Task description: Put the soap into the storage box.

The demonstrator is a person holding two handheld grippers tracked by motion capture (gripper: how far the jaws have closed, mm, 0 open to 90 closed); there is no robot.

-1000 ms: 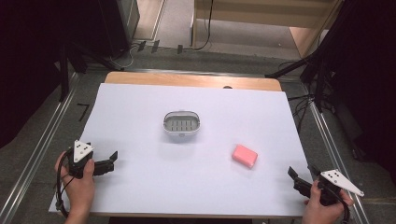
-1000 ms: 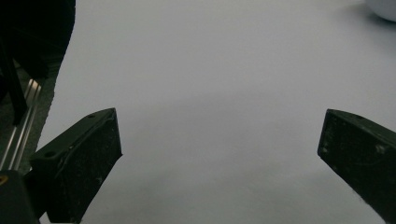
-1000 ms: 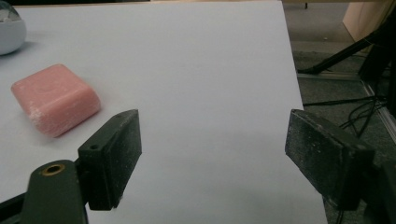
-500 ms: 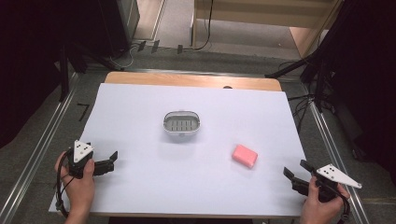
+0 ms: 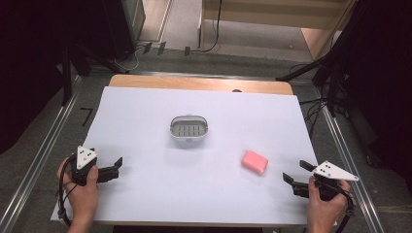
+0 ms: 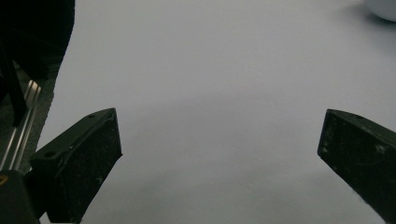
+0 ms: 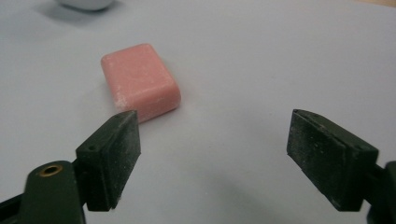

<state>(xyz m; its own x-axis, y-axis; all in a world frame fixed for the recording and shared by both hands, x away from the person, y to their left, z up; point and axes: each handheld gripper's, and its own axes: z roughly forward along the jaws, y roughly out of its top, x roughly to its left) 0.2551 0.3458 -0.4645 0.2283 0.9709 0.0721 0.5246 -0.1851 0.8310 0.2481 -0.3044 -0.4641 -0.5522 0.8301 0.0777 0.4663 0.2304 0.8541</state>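
Note:
A pink soap bar (image 5: 255, 161) lies flat on the white table, right of the middle. In the right gripper view the soap bar (image 7: 140, 81) sits just beyond the left jaw, apart from it. An oval grey soap dish (image 5: 189, 129) with a slotted floor stands at the table's centre. My right gripper (image 5: 294, 171) is open, low over the table, a short way right of the soap; between its jaws (image 7: 212, 135) is bare table. My left gripper (image 5: 116, 166) rests open near the front left, jaws wide (image 6: 219, 140) with nothing between them.
The white table (image 5: 145, 111) has a wooden strip along its far edge. Metal rails (image 5: 43, 160) run along both sides on the floor. The dish's edge (image 6: 383, 7) shows at the top right of the left gripper view.
The right gripper has crept left and a little forward towards the pink soap. The left gripper, soap and dish have stayed put.

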